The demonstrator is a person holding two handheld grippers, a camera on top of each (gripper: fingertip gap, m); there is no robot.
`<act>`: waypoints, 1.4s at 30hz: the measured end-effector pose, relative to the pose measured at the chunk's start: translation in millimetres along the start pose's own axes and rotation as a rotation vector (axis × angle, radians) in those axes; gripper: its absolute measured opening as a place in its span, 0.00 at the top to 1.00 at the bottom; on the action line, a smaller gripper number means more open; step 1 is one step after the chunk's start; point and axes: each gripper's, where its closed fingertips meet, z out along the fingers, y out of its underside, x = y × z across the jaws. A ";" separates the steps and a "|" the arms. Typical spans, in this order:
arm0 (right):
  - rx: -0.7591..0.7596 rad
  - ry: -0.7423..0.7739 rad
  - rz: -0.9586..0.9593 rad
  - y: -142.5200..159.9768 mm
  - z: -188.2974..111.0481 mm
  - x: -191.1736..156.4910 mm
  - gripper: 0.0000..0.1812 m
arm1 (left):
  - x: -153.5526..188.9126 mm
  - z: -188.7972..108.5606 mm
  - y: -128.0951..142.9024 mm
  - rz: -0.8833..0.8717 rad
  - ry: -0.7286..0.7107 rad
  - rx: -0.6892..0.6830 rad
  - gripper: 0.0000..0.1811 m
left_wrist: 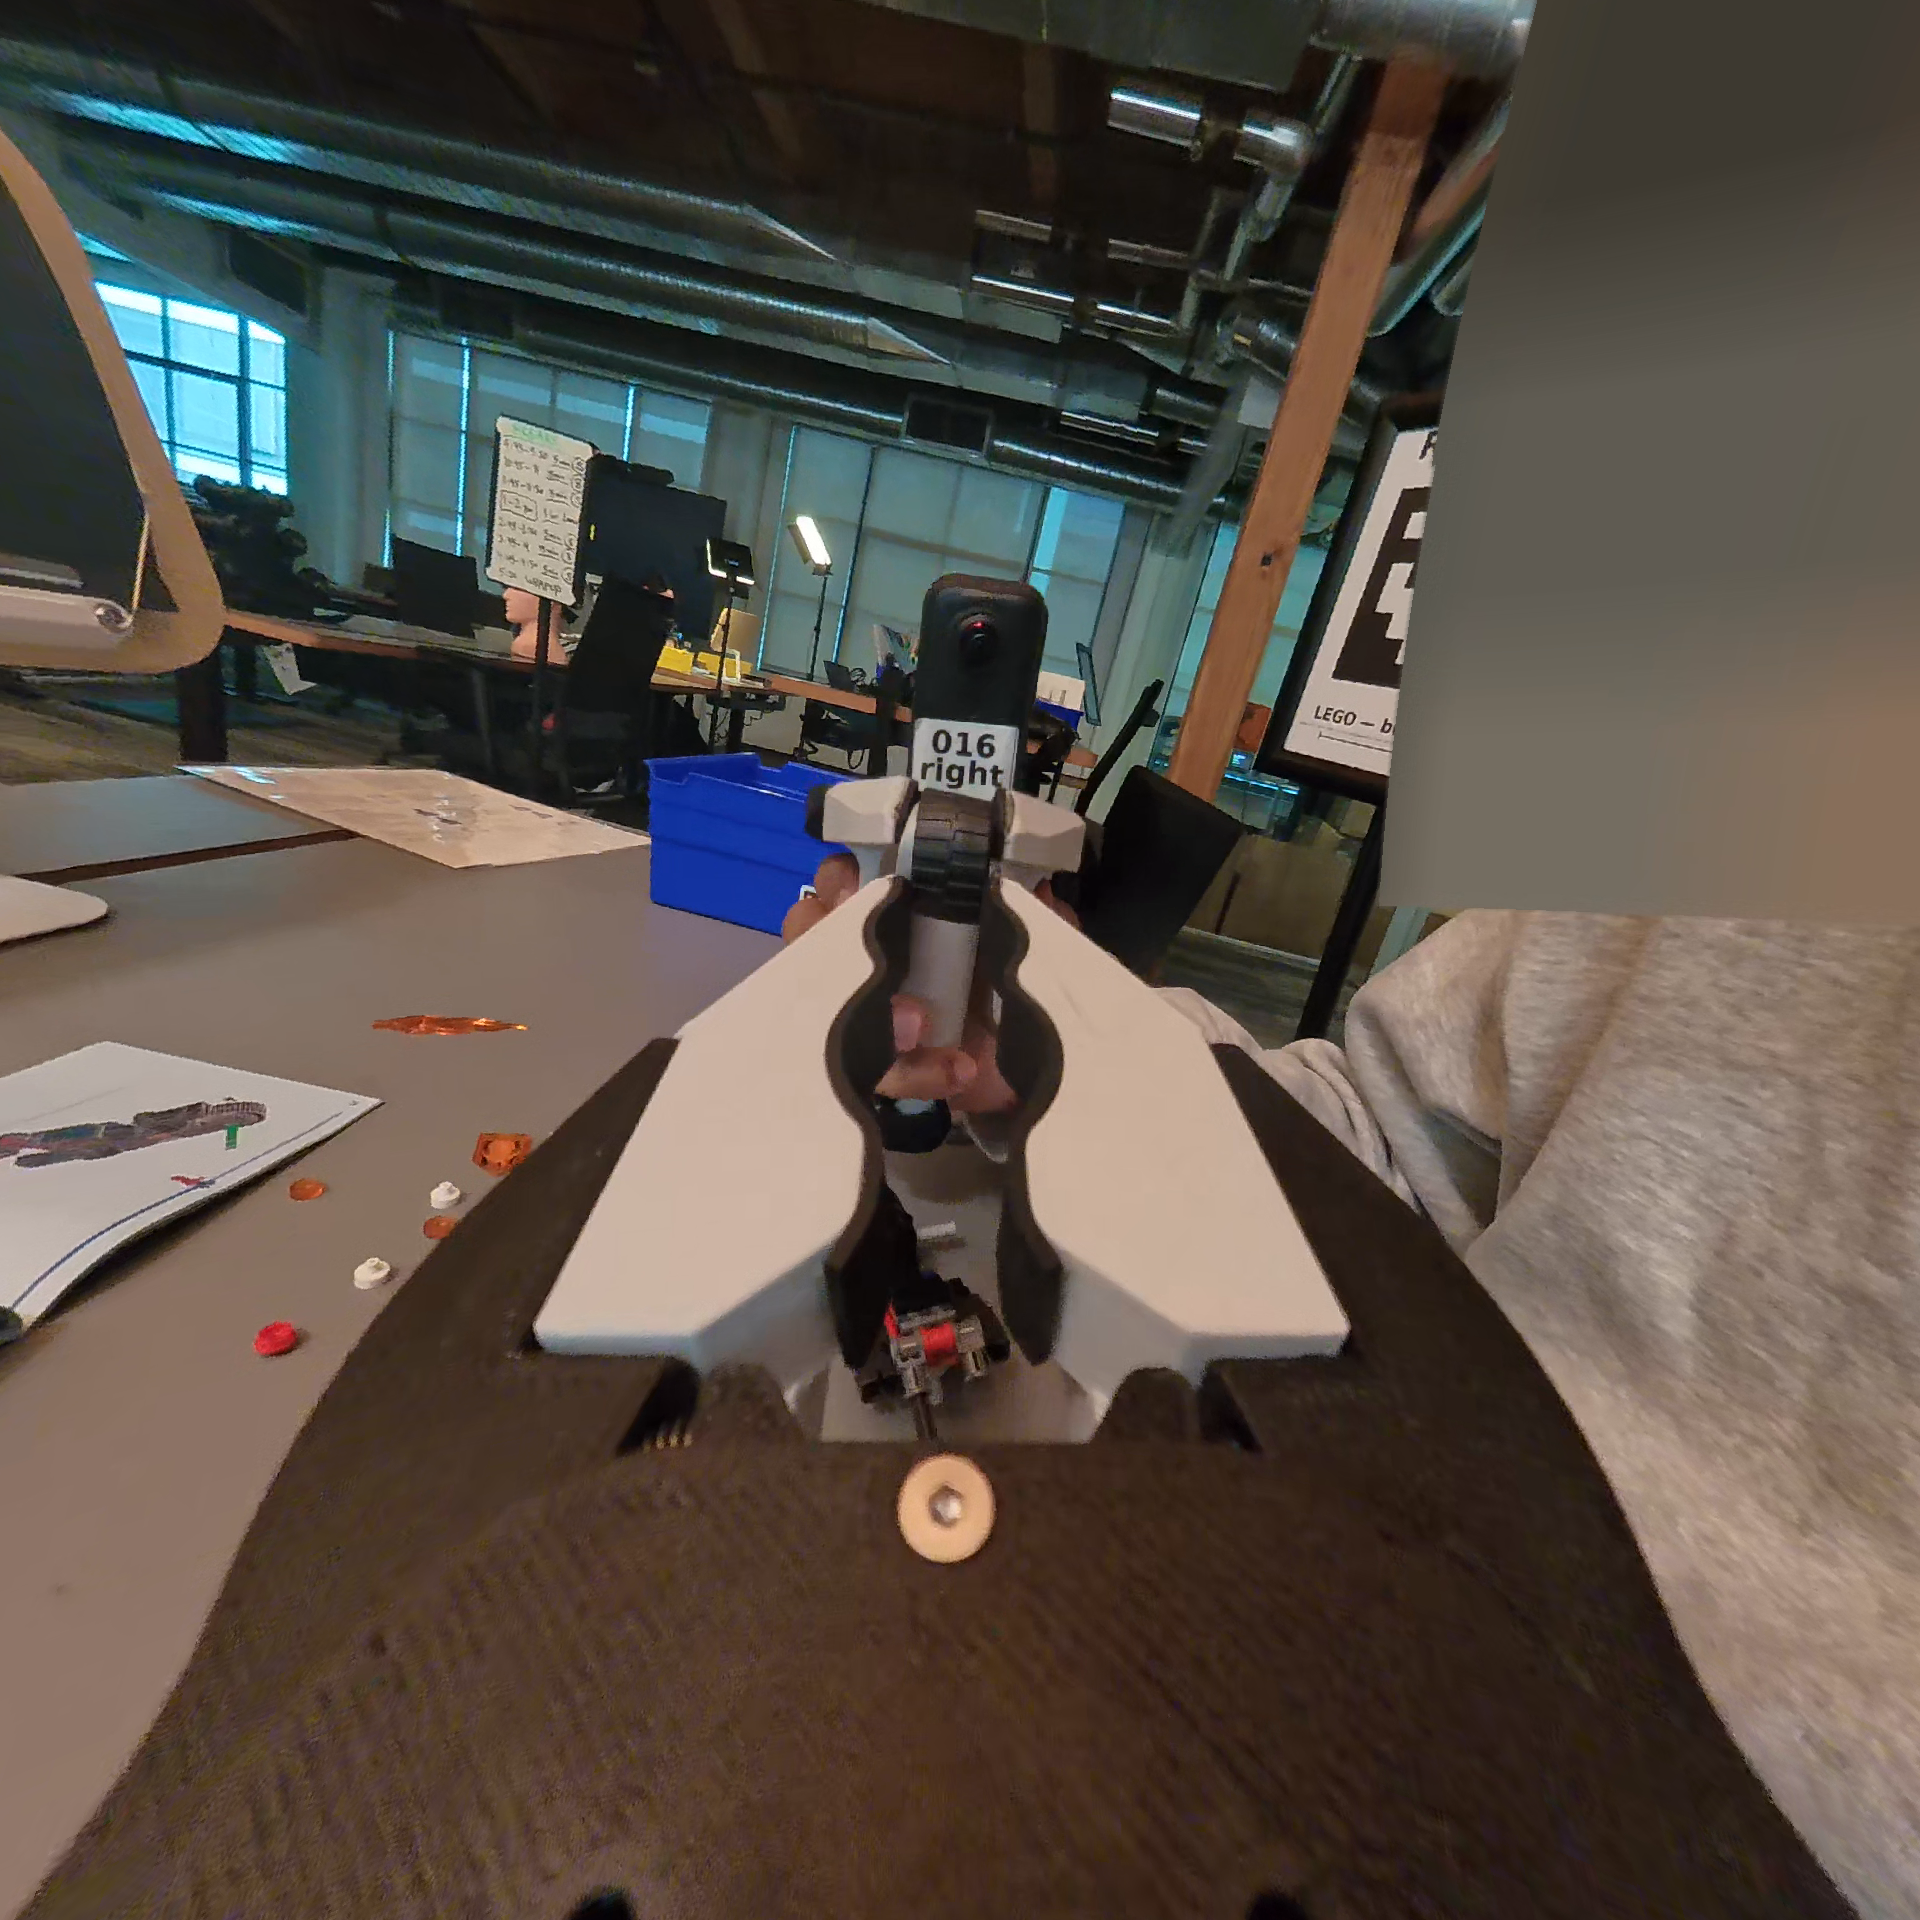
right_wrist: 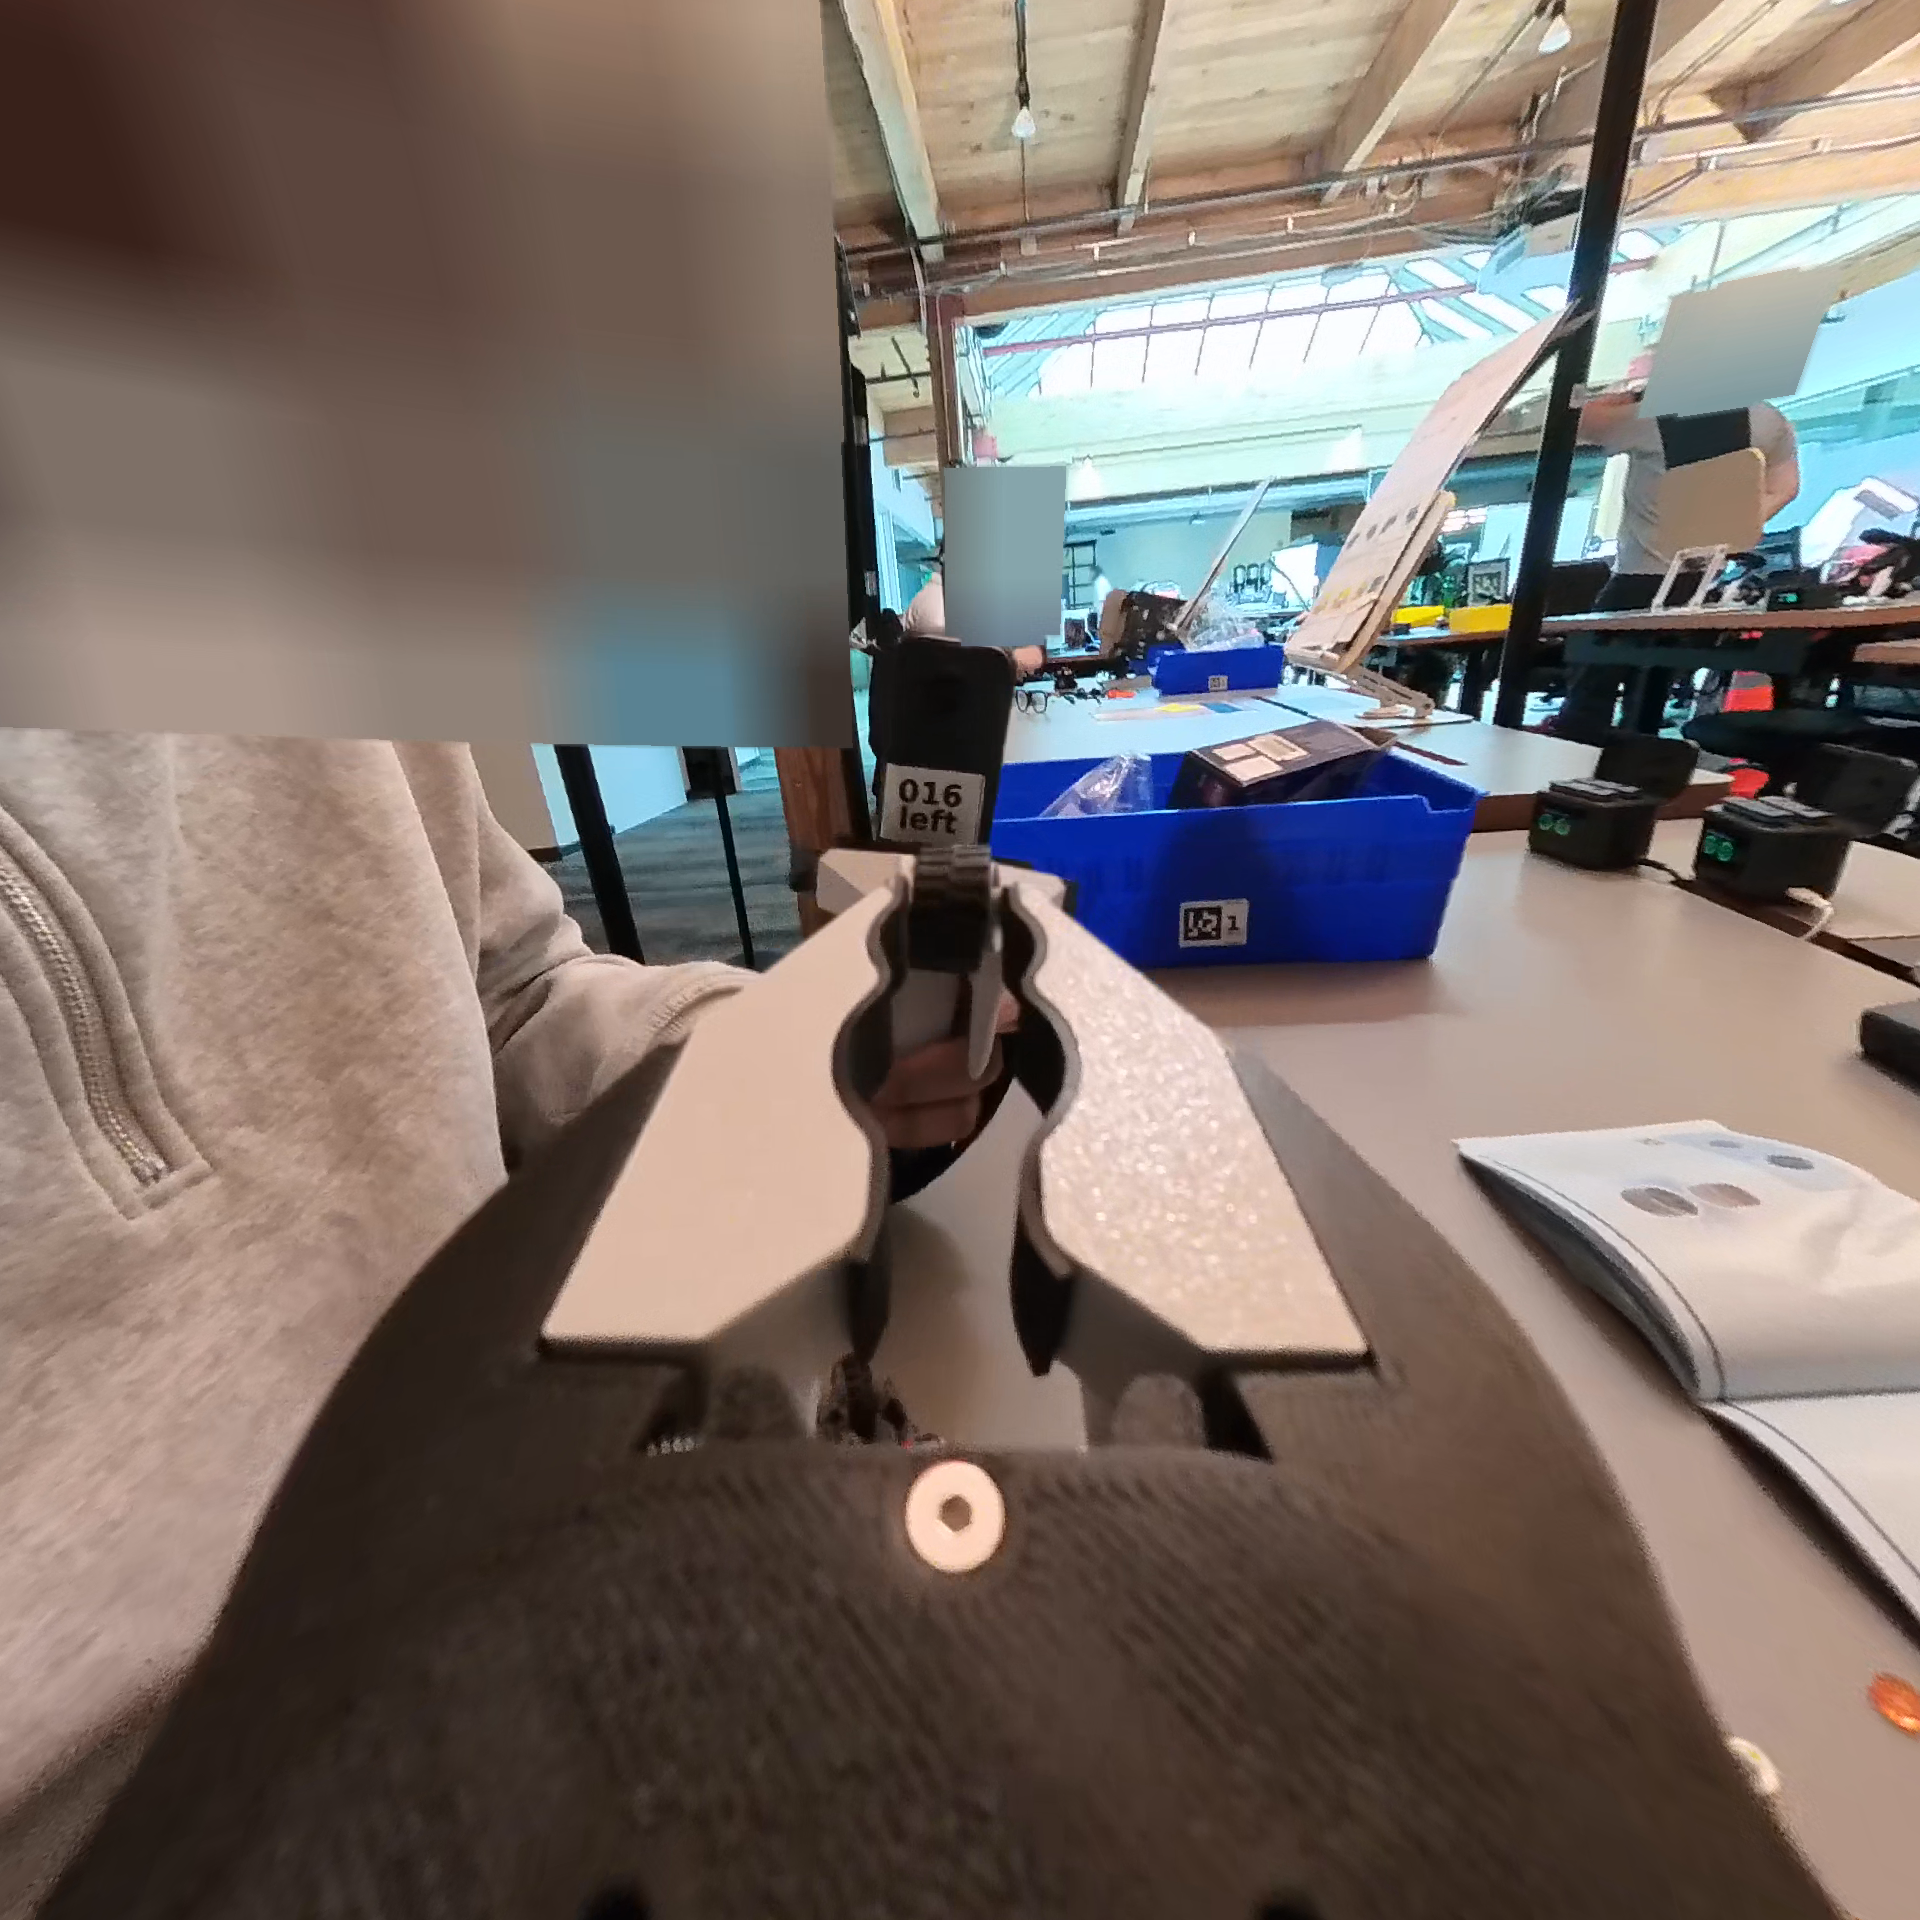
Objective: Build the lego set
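Left wrist view only: loose pieces on the grey table (left_wrist: 436, 935) at left of frame.
- one red round stud (left_wrist: 275, 1338)
- two white round studs (left_wrist: 371, 1272)
- an orange angular piece (left_wrist: 502, 1151)
- a flat translucent orange flame shape (left_wrist: 449, 1025)

Right wrist view only: two black boxes with green lights (right_wrist: 1579, 821), upper right.

Both views: open instruction booklet (left_wrist: 156, 1153), matte paper. It lies at left in the left view and at right in the right view.

Left tongs (left_wrist: 951, 925): white flat plates with wavy black pads and a coarse, ridged dark base. The gap is narrow. The lego assembly (left_wrist: 925, 1340), grey and black with a red core, sits between the pads near their root, lower centre of the frame. I cannot tell whether the pads clamp it.

Right tongs (right_wrist: 951, 935): same build, speckled plate surface, narrow gap. A dark blurred piece (right_wrist: 862, 1397) sits at the root of the gap. I cannot tell whether it is gripped.

The two tongs face each other tip to tip. A hand (left_wrist: 935, 1060) shows through the gap, and a grey fleece sleeve (left_wrist: 1662, 1195) fills the right side.

Blue plastic bin (right_wrist: 1299, 883), centre right of the right view: holds a dark box (right_wrist: 1278, 769) and a clear crumpled bag (right_wrist: 1101, 779). In the left view its contents are out of sight.
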 end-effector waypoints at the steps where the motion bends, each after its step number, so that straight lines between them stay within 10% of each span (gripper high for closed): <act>1: -0.006 0.001 -0.001 1.1 0.7 -0.1 0.92 | -0.1 -0.2 -0.2 -0.002 0.001 0.001 0.94; 11: -0.035 -0.051 0.069 4.0 1.7 -4.6 0.93 | -2.0 1.3 -1.7 -0.050 0.017 0.027 0.83; 29: 0.025 -0.309 0.394 -3.9 -0.3 -25.7 0.93 | 26.7 0.4 -4.1 -0.244 0.286 0.019 0.92; 42: 0.068 -0.301 0.467 -4.6 0.9 -17.0 0.92 | 16.5 0.4 -3.5 -0.228 0.225 0.031 0.92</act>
